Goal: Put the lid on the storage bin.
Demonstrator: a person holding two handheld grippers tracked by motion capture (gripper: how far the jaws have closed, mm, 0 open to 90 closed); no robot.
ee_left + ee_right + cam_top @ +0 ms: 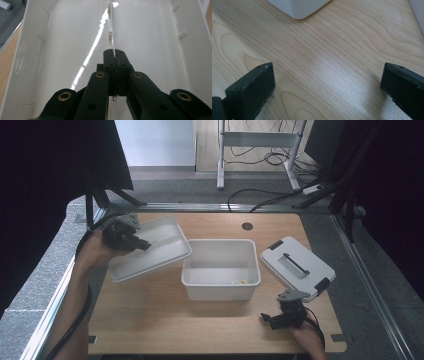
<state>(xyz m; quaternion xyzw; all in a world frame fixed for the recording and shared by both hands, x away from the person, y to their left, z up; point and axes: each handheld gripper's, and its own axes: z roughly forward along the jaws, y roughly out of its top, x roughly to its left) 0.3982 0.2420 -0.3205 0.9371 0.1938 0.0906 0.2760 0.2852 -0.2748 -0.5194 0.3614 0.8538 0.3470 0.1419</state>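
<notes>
Left claw (pixel 142 245) clamped on tilted tray's (pixel 150 249) thin divider, left of frame; slip risk. Right claw (pixel 327 82) wide open, empty.

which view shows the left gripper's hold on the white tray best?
Left gripper view: the left gripper is shut on the thin centre divider of the white tray. The high view shows the tray lifted and tilted, grip point tiny. The right gripper view faces the table.

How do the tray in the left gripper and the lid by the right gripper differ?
The white tray is lifted and tilted, clamped by the left gripper on its centre rib; the lid lies on the table, unheld, beside the open right gripper. The tray is plain; the lid has a dark handle and clips. Both are white, rectangular plastic.
</notes>
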